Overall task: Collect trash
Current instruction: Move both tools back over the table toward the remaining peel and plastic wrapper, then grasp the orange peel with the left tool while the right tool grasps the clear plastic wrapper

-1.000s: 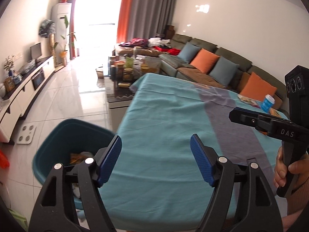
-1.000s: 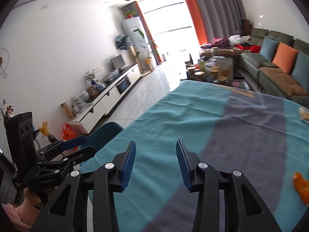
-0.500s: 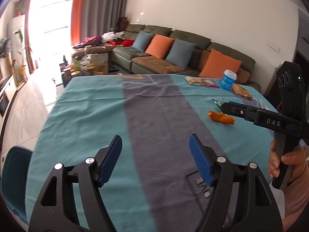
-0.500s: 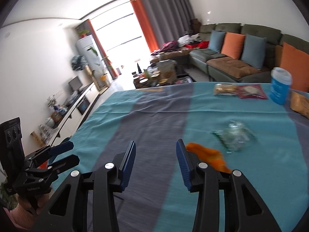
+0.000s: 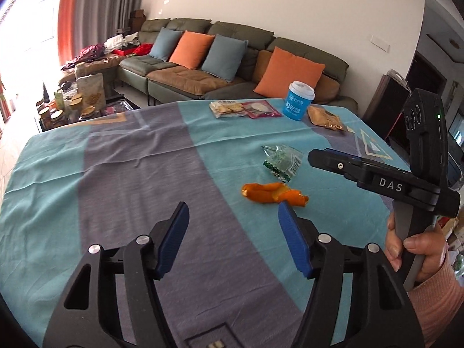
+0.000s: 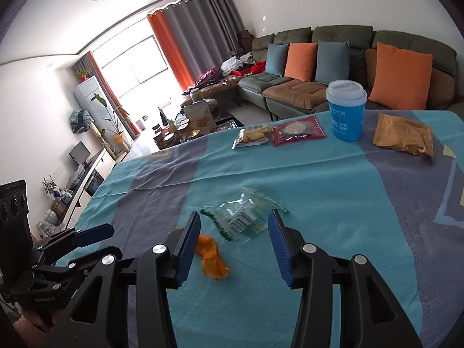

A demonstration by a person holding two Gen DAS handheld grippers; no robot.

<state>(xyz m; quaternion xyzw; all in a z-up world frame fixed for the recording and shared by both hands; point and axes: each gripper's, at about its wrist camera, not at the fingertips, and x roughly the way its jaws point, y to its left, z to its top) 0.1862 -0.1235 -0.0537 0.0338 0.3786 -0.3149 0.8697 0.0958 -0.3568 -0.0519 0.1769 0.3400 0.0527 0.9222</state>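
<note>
The orange peel (image 5: 272, 192) lies flat on the tablecloth (image 5: 130, 179), on a teal band near your side of the table. The clear plastic wrapper (image 6: 242, 217) lies just beyond the peel, close to it; whether the two touch cannot be determined.

Your right gripper (image 6: 233, 242) hovers above both items with its jaws spread wide and nothing between them. The wrapper appears in the gap between its fingers; the peel sits beside the left finger.

Your left gripper (image 5: 233, 233) is likewise wide open and empty, positioned over the grey band, with the peel just ahead of its right finger.

At the far edge stand a blue cup (image 6: 346, 110), two biscuit packets (image 6: 278, 133) and a brown snack bag (image 6: 403, 139). A sofa (image 5: 220, 66) with cushions lies beyond.
</note>
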